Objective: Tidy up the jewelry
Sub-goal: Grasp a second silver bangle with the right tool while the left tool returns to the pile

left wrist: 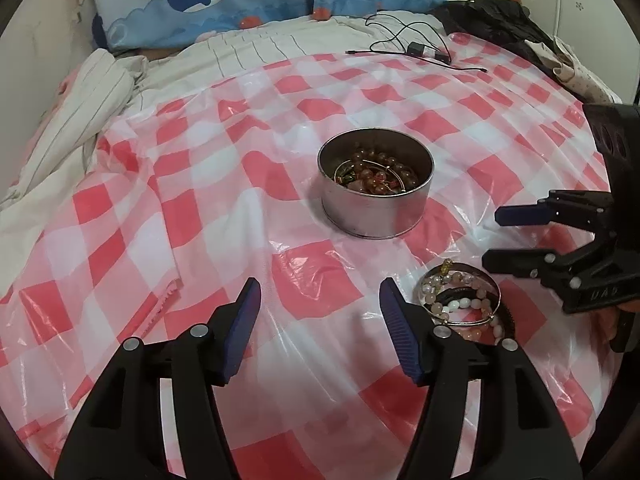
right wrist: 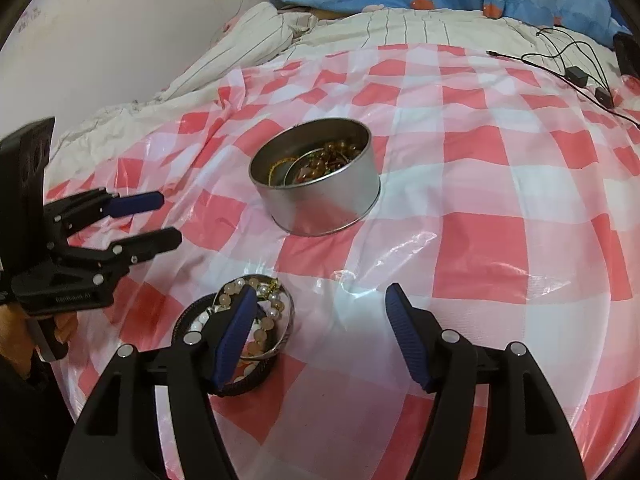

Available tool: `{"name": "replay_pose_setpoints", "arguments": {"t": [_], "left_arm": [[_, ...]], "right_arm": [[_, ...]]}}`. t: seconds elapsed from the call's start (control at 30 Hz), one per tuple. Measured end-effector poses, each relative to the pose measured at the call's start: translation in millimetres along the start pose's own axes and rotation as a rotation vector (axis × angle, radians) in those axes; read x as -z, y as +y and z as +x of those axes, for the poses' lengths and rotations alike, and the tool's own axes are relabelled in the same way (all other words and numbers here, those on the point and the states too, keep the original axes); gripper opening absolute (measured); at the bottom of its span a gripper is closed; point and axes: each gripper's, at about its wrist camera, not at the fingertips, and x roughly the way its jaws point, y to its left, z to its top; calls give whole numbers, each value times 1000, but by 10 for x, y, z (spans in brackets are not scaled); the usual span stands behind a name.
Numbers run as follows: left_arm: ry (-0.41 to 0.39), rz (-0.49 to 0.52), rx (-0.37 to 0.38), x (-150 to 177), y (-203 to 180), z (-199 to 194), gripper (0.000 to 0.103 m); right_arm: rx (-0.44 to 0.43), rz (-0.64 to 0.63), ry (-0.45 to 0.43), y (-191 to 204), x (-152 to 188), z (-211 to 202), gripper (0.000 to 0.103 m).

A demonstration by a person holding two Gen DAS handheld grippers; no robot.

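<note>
A round metal tin (left wrist: 376, 204) stands on the red-and-white checked sheet and holds several bead bracelets and bangles (left wrist: 374, 174); it also shows in the right wrist view (right wrist: 320, 204). A small pile of bead bracelets and bangles (left wrist: 464, 300) lies on the sheet in front of the tin, to its right. My left gripper (left wrist: 320, 328) is open and empty, just left of the pile. My right gripper (right wrist: 320, 332) is open and empty, with its left finger over the pile (right wrist: 268, 320). Each gripper shows in the other's view, the right (left wrist: 496, 236) and the left (right wrist: 168, 220).
The checked plastic sheet (left wrist: 240, 184) covers a bed. A striped white quilt (left wrist: 80, 120) lies bunched at the left. A blue whale-print pillow (left wrist: 224, 0) is at the back. Black cables with small adapters (left wrist: 416, 48) lie at the back right, next to dark clothing (left wrist: 492, 20).
</note>
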Motion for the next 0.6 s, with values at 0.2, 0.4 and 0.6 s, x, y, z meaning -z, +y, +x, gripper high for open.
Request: {"name": "replay_pose_setpoints", "arguments": {"t": [0.2, 0.4, 0.6], "left_arm": [[11, 31, -7, -5, -76, 38, 62], [20, 50, -13, 5, -109, 57, 64], [31, 65, 3, 5, -171, 101, 65]], "right_arm": [[162, -119, 32, 121, 39, 125, 69], [325, -176, 41, 95, 34, 196, 74], [438, -125, 20, -165, -10, 79, 75]]}}
